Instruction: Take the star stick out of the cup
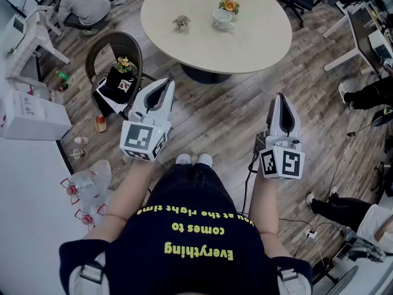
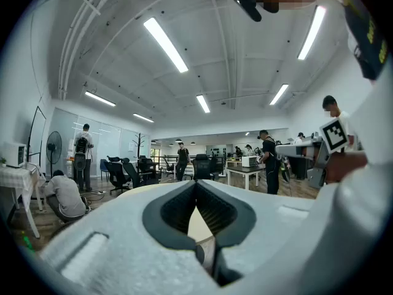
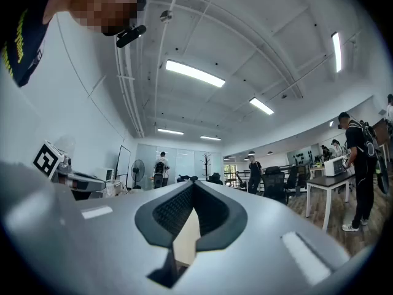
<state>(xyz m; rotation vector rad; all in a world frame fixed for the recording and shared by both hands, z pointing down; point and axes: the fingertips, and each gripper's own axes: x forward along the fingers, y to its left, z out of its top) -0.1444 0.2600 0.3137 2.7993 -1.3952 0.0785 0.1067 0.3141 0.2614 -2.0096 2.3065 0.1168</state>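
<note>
Beige round table (image 1: 258,42) well ahead, with open floor between its near edge and both grippers. Nothing of the task done, by the look of things.

Left gripper (image 1: 167,82) and right gripper (image 1: 281,97) held about level over the floor, just ahead of the person's shoes. Jaws pressed together on each, with nothing between them in either gripper view.

White cup (image 1: 221,21) upright toward the table's far side, well apart from either gripper. Star stick (image 1: 229,5) standing in that cup, orange head and a little green showing above the rim, so not yet taken out.

Left to do, as a judgement:
- step up to the table and part one pair of jaws;
- clamp the stick above the rim and lift straight up until clear;
- possibly steady the cup with the other gripper, since a light cup could tip or drag along.

Small brownish ornament (image 1: 181,22) near the cup but apart from it, too small to identify.

Around all this, a grey-brown wood-plank floor (image 1: 209,115) in an open office:
- strip lights (image 2: 164,43) overhead, with desks (image 3: 328,183), black chairs and several people standing or crouching;
- dark wicker chair (image 1: 101,48) just left of the table, something black and a small flower on its seat;
- white boxes (image 1: 34,118) at the left edge;
- clear plastic bottles (image 1: 92,183) heaped on the floor nearby.
</note>
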